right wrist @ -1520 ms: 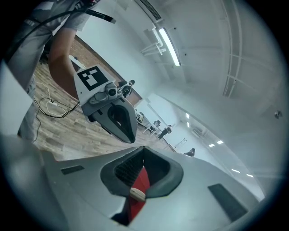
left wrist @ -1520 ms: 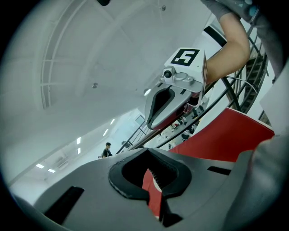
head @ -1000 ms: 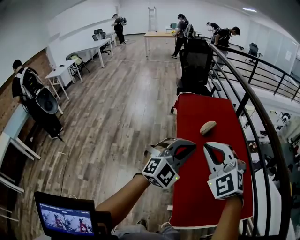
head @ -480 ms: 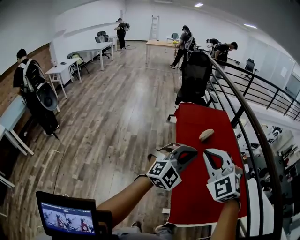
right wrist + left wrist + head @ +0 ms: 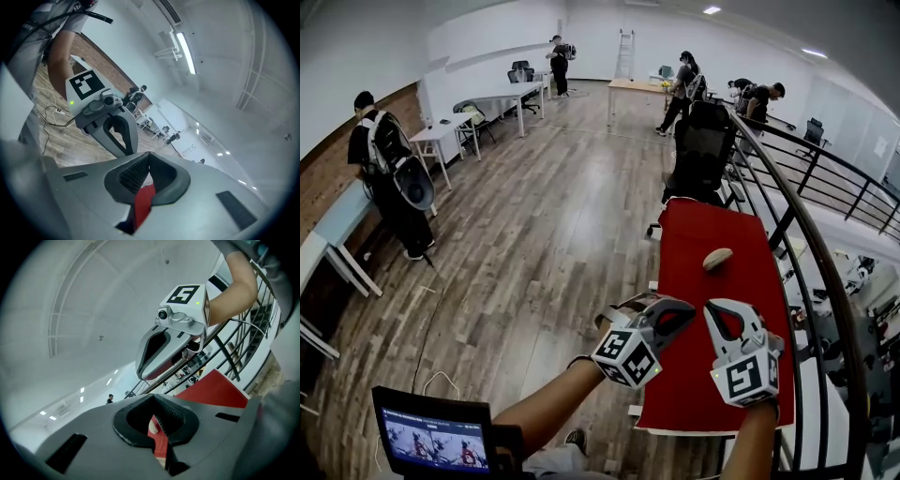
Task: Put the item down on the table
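A tan oval item lies on the red table, towards its far half, with nothing touching it. Both grippers hover side by side over the table's near end, well short of the item. My left gripper is shut with nothing in it; in the left gripper view its jaws meet over the red table. My right gripper is also shut and empty, its tips touching, with red table showing below them. Each gripper sees the other: right gripper, left gripper.
A black railing runs along the table's right side. A black office chair stands at the table's far end. Wooden floor lies to the left, with white desks and several people farther off. A tablet sits at lower left.
Both grippers have travelled level together with the person, still shut and side by side. The room has shifted in the head view; the item lies where it was on the table.
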`<state>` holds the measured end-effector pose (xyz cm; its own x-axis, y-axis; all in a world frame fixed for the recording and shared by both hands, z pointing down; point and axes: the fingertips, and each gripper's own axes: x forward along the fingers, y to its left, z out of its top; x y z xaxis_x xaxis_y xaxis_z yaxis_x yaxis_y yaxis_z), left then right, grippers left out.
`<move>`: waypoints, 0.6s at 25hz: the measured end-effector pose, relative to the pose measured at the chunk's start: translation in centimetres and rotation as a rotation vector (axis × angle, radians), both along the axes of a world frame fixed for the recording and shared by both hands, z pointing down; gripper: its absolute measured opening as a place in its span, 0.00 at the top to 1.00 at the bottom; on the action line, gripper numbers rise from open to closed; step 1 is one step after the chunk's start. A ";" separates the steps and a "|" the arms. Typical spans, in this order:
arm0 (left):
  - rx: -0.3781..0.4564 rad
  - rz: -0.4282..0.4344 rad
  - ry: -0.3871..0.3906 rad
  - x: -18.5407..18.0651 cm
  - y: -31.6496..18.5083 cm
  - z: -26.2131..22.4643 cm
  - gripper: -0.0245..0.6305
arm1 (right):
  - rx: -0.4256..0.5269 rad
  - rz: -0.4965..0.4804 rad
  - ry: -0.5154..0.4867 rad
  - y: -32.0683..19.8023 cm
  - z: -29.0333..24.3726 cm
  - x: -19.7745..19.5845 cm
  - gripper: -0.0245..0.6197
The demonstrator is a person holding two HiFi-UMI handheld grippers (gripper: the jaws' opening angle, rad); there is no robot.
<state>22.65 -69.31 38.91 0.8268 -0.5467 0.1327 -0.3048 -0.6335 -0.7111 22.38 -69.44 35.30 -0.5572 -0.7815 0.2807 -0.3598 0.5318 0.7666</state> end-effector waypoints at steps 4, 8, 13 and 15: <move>0.005 -0.017 -0.006 3.1 7.5 -0.8 0.96 | -0.008 -0.019 0.009 7.4 -0.3 3.0 0.96; 0.017 -0.021 -0.007 4.2 12.9 -1.3 0.96 | 0.001 -0.027 0.008 12.8 -0.8 3.9 0.96; 0.043 -0.036 -0.007 4.7 18.4 -2.5 0.96 | 0.022 -0.047 0.022 18.4 -2.3 4.2 0.96; 0.050 -0.043 -0.008 4.5 20.2 -2.7 0.96 | 0.038 -0.053 0.024 20.3 -2.7 4.0 0.96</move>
